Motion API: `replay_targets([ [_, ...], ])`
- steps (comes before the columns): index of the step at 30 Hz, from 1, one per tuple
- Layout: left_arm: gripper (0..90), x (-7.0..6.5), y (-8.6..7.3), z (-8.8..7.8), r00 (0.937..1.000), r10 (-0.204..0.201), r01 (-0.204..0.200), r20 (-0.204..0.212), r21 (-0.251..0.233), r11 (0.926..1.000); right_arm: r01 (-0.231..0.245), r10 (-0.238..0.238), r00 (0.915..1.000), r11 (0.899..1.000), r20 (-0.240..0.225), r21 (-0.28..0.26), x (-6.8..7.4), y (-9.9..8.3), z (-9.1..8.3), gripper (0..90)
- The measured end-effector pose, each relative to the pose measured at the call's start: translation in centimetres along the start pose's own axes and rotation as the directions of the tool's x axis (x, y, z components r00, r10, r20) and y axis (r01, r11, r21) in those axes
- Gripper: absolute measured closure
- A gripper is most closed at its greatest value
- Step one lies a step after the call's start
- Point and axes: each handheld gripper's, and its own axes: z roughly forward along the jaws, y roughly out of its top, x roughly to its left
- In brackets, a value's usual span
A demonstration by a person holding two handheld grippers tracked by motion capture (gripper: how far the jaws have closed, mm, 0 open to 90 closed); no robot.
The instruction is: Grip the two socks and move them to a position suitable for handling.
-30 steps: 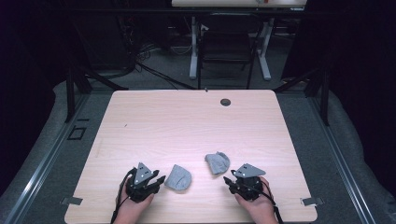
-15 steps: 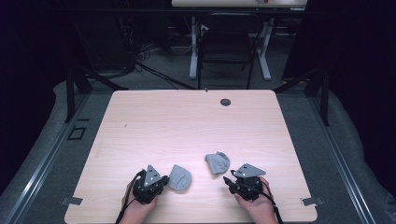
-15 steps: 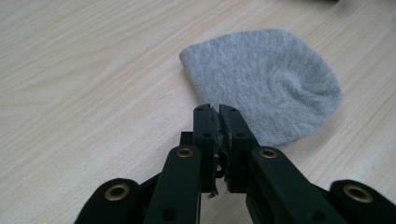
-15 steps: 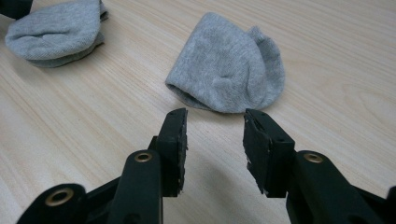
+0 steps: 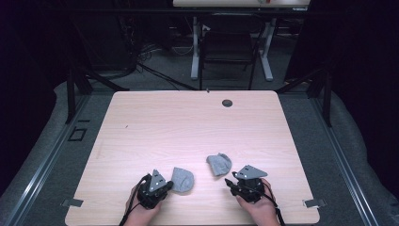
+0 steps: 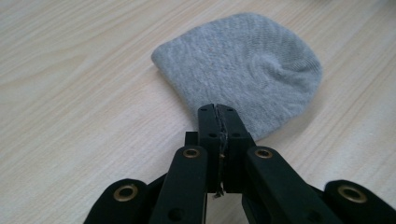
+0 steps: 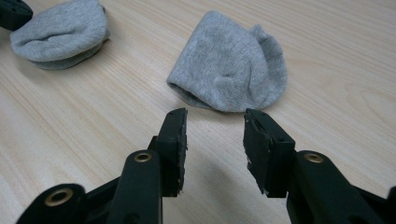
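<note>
Near edge of the counter, both hands are in, one gripper each. Left gripper sits at near left, jaws pressed together with a thin bit of fabric edge pinched between them: it's clamped on the rim of the left grey sock, a folded rounded piece lying flat just right of that gripper. Right gripper is at near right, jaws apart, holding nothing, tips just short of the right grey sock. That sock is bunched, lying on the wood just left and far of the right gripper. Socks are near each other, not touching. Small dark round hole at the far side.
</note>
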Motion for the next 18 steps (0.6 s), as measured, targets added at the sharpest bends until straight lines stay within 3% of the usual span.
replay_targets([
  [9, 89.5, -1.1, 0.1, 0.0, 0.9997, 0.021, -0.021, 0.01, 0.004, 0.9998, -0.001, 0.001, 1.0, 1.0, 0.001, -0.001, 0.1, 0.0, 0.0, 59.0],
  [13, 89.2, -1.0, 0.3, -0.1, 0.9995, -0.01, 0.011, 0.031, -0.023, 0.9997, 0.001, -0.001, 1.0, 1.0, -0.001, -0.005, 0.0, 0.1, -0.1, 59.0],
  [18, 89.6, -0.2, 1.5, -0.3, 0.9992, -0.035, 0.036, 0.019, -0.064, 0.9973, -0.014, 0.014, 0.9999, 1.0, 0.006, -0.016, -0.1, 0.0, -0.2, 58.5],
])
